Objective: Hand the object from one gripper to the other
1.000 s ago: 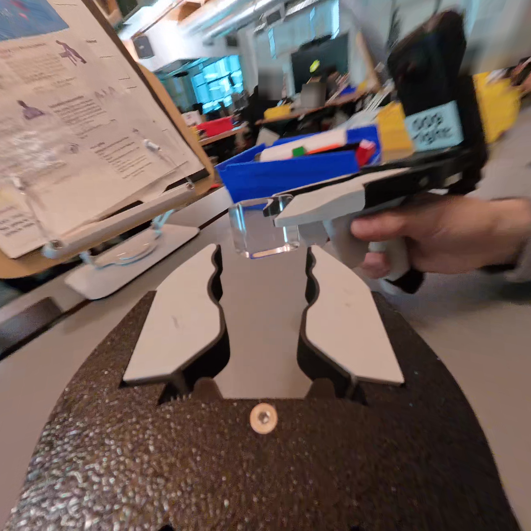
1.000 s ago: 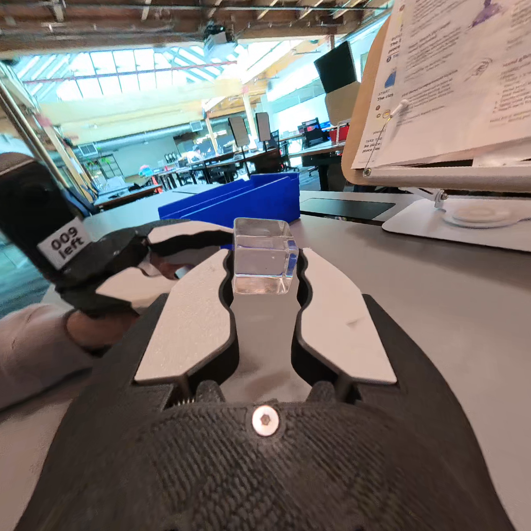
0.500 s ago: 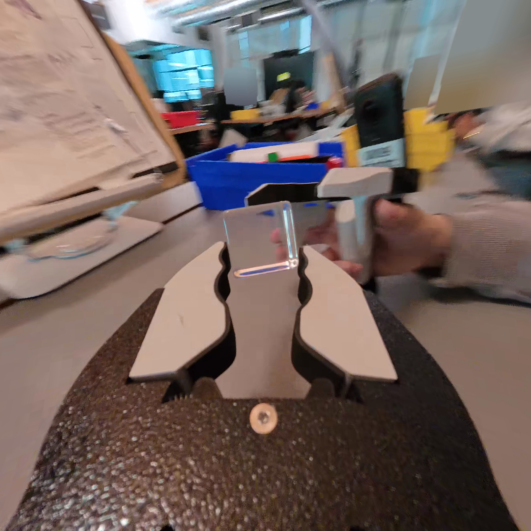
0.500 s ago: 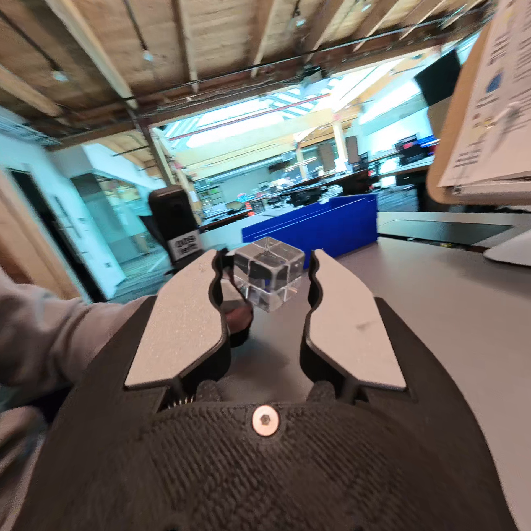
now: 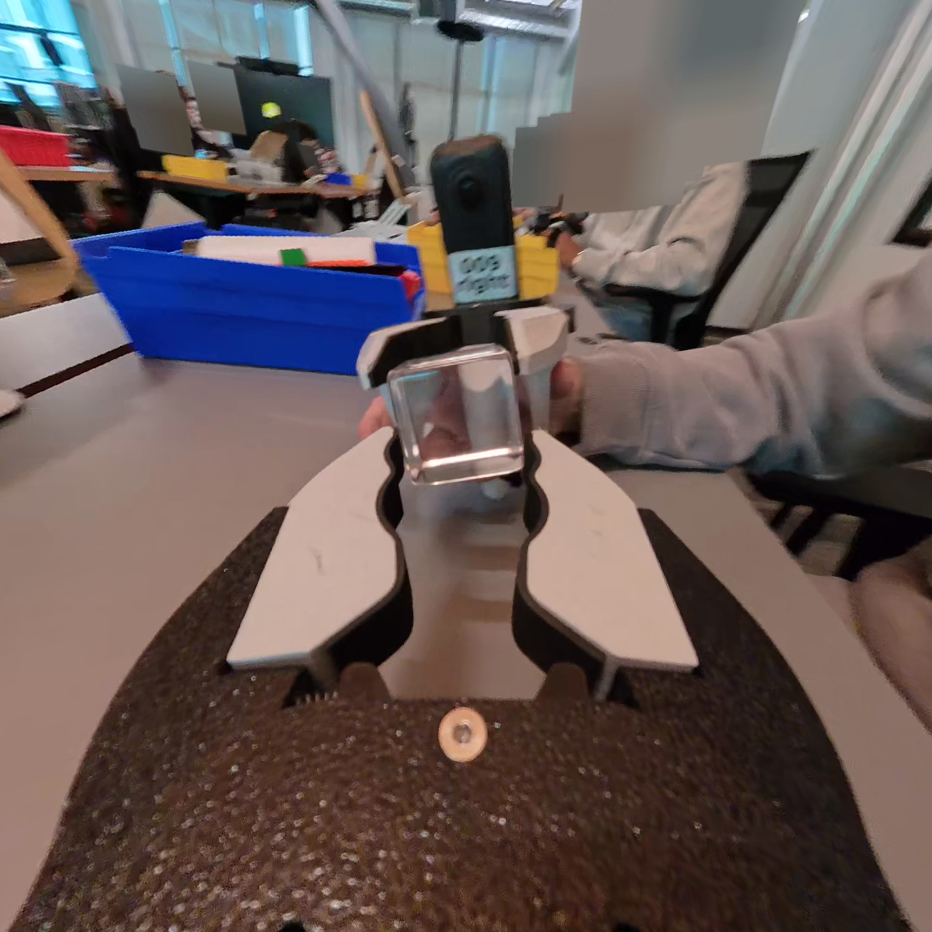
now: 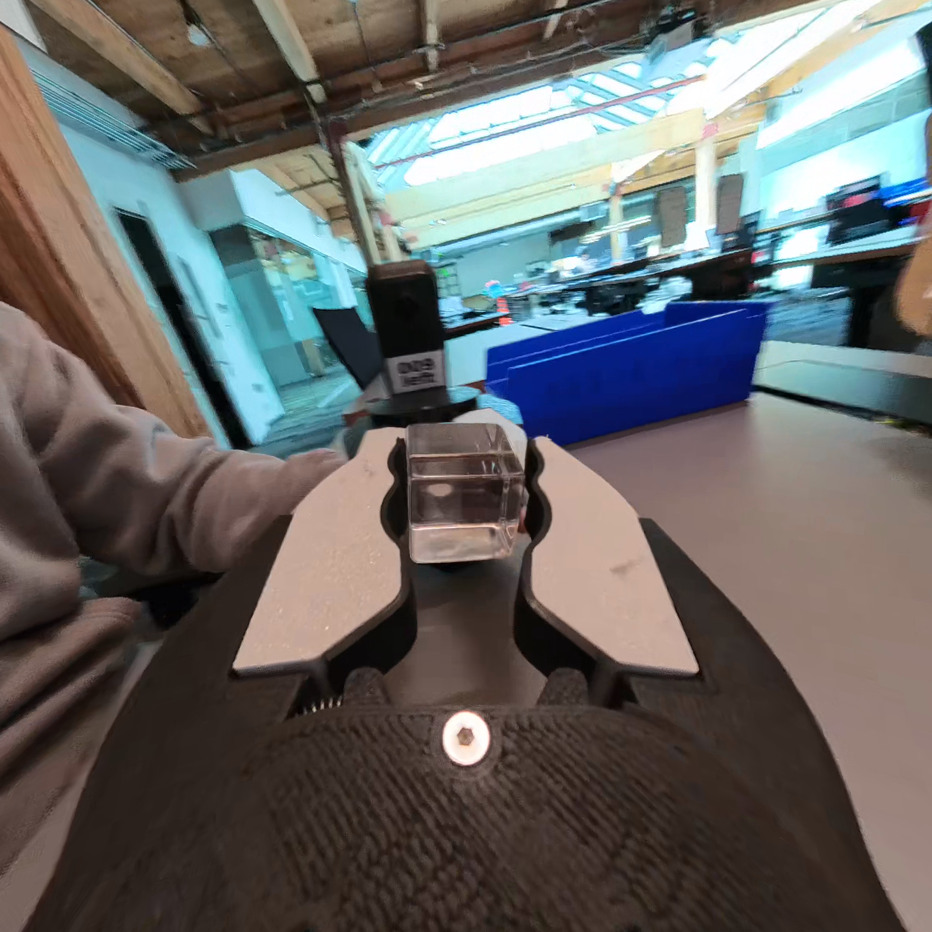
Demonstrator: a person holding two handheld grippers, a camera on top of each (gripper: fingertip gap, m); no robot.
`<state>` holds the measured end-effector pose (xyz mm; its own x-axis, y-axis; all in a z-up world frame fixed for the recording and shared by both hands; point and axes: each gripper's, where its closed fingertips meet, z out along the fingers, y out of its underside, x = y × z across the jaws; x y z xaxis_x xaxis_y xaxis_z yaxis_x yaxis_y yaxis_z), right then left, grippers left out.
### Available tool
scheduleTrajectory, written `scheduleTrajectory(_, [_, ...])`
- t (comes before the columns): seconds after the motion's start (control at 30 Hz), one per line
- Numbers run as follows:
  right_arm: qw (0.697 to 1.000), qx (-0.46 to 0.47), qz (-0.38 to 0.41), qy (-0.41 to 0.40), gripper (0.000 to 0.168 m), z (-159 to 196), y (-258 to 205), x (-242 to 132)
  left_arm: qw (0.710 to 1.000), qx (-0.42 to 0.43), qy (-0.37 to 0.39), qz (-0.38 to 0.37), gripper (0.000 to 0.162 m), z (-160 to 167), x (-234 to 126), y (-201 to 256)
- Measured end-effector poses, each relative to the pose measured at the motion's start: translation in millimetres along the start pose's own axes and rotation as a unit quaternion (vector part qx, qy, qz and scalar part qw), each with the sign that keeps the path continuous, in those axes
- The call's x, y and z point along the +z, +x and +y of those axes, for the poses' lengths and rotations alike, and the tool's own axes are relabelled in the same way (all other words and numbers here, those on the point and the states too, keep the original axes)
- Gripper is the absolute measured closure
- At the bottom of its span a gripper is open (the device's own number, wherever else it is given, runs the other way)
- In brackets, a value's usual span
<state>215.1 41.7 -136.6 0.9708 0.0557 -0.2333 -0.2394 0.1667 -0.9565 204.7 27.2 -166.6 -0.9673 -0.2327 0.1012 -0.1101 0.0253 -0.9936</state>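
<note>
A clear cube [image 5: 461, 418] is held above the grey table [image 5: 151, 479] between both grippers, which face each other head-on. My left gripper [image 5: 461, 444] has its fingertips against the cube's near end. My right gripper [image 5: 464, 353] faces it from beyond the cube, held by a hand in a grey sleeve [image 5: 731, 393]. In the right wrist view the cube [image 6: 464, 494] sits between the right gripper's [image 6: 464, 441] fingers, which touch both its sides. The left gripper's camera housing [image 6: 403, 323] stands just behind it; the left gripper's fingers are hidden.
A blue bin [image 5: 242, 307] with items stands on the table at the back left; it also shows in the right wrist view [image 6: 630, 373]. Yellow bins [image 5: 539, 262] stand behind the right gripper. A person sits at the back right [image 5: 681, 242]. A wooden panel [image 6: 60, 252] rises at the left.
Half a second ago the right jaws stood wider than the cube while the left held it tilted. Now the right fingers have closed to the cube's sides and the grippers have lined up head-on.
</note>
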Motion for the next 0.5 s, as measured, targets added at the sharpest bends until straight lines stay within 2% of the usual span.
scheduleTrajectory(0.13, [0.991, -0.058, 0.121, 0.006, 0.123, -5, 27, -6, 0.982, 0.091, -0.009, -0.162, 0.118, -2, 1, -27])
scheduleTrajectory(0.2, [0.985, -0.064, 0.161, 0.027, 0.123, -10, 32, -7, 0.968, 0.13, -0.02, -0.213, 0.116, -4, 5, -30])
scheduleTrajectory(0.33, [0.97, -0.088, 0.222, 0.052, 0.123, -15, 38, -10, 0.924, 0.182, -0.067, -0.33, 0.112, 1, 7, -42])
scheduleTrajectory(0.43, [0.97, -0.046, 0.229, 0.069, 0.123, -12, 39, -9, 0.9, 0.219, -0.083, -0.369, 0.117, 2, 6, -45])
scheduleTrajectory(0.5, [0.968, -0.014, 0.234, 0.089, 0.123, -12, 42, -10, 0.9, 0.218, -0.081, -0.368, 0.12, 2, 5, -45])
